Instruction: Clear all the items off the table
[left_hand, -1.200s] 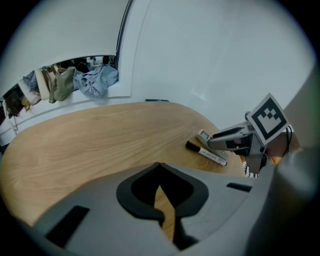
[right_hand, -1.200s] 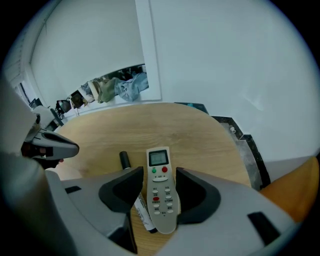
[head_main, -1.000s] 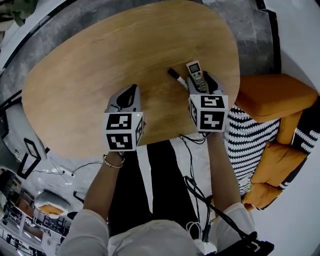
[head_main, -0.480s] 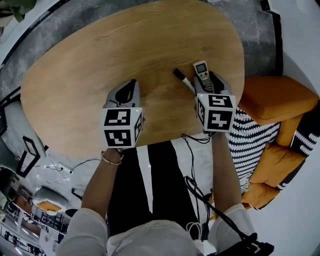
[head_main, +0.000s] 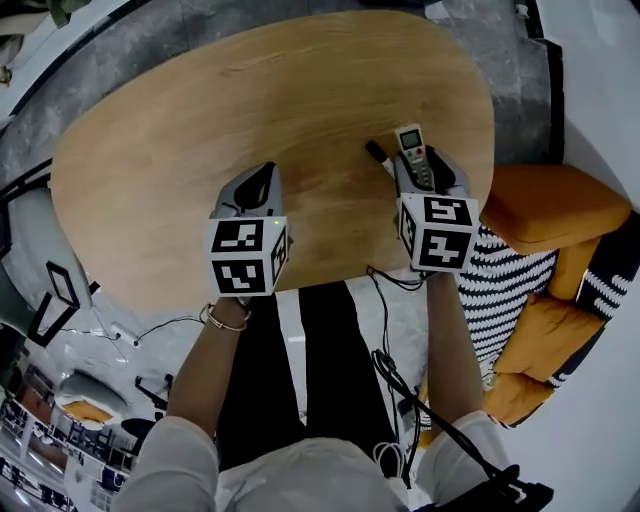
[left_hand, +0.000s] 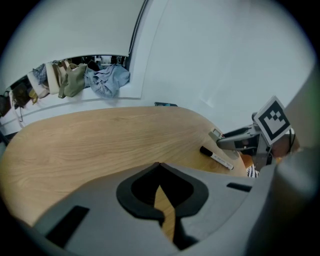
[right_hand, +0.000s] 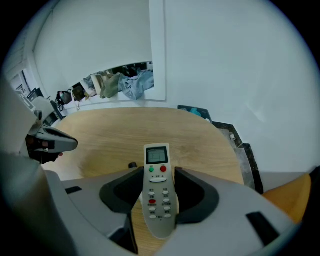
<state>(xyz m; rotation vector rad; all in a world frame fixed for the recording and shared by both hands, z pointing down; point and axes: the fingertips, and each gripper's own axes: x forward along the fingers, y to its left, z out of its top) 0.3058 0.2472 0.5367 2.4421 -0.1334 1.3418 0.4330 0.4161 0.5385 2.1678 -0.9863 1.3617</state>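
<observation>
A: How much of the marker (right_hand: 132, 165) shows in the right gripper view?
B: Only its dark tip; a jaw covers the rest.
A: And the remote (head_main: 410, 143) in the head view?
B: Its near half lies under the right gripper (head_main: 420, 166). The button print is too small to read.
A: The heap (left_hand: 102, 81) far off?
B: Cloth and bags, too blurred to tell apart.

Bright, even light, soft shadows on the table (head_main: 200, 120), strong fisheye bending, dark corners.
</observation>
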